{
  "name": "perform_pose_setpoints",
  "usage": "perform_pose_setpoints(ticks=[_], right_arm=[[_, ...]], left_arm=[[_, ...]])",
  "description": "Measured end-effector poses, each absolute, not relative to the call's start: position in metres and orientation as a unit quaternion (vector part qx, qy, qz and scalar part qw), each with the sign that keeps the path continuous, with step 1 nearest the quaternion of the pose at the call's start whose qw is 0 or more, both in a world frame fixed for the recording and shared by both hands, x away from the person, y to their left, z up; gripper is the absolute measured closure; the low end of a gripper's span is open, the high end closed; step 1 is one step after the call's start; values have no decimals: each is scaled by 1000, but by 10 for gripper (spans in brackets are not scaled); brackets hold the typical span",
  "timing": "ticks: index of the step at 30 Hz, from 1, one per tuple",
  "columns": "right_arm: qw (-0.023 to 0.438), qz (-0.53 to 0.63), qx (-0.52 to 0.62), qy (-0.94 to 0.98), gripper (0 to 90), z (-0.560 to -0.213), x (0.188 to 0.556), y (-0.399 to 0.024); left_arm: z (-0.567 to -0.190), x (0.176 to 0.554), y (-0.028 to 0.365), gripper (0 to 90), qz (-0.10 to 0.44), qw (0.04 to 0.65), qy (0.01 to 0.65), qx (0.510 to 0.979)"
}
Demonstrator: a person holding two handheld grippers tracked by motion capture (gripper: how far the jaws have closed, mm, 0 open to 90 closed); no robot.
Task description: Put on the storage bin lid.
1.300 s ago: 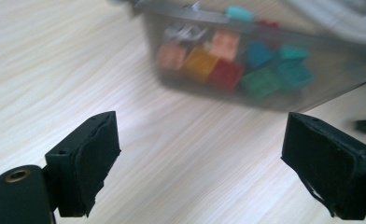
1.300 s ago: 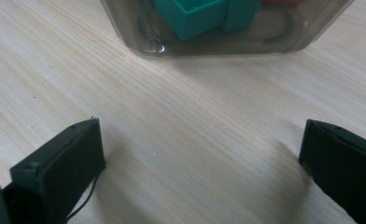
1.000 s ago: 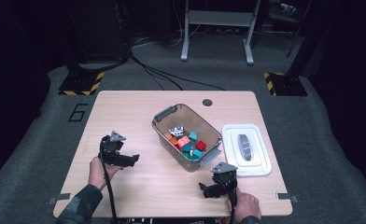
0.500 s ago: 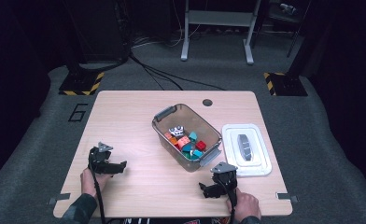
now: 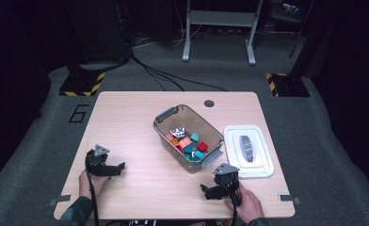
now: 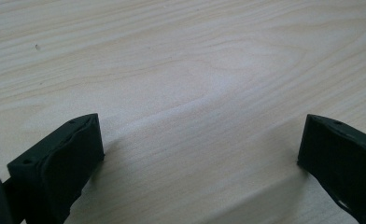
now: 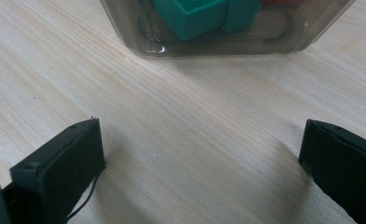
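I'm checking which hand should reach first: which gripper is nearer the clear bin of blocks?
Right. The right gripper sits just in front of the clear bin, near its front corner. The left gripper rests farther off on the table, left of the bin.

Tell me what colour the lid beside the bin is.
The lid is white with a grey handle, clearest in the high view.
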State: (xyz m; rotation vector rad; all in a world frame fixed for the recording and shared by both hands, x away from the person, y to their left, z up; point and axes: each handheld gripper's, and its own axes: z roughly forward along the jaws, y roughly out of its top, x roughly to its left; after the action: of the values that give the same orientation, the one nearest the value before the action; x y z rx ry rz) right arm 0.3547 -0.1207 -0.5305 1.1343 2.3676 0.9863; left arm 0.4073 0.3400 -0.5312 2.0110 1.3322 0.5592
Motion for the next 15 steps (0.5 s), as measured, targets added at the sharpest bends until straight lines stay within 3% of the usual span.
perform_pose_setpoints(ticks=[15], right_arm=[[167,316,414,837,0,-525,358,-133]], left_arm=[[-532,413,343,0,205,333,476,788]])
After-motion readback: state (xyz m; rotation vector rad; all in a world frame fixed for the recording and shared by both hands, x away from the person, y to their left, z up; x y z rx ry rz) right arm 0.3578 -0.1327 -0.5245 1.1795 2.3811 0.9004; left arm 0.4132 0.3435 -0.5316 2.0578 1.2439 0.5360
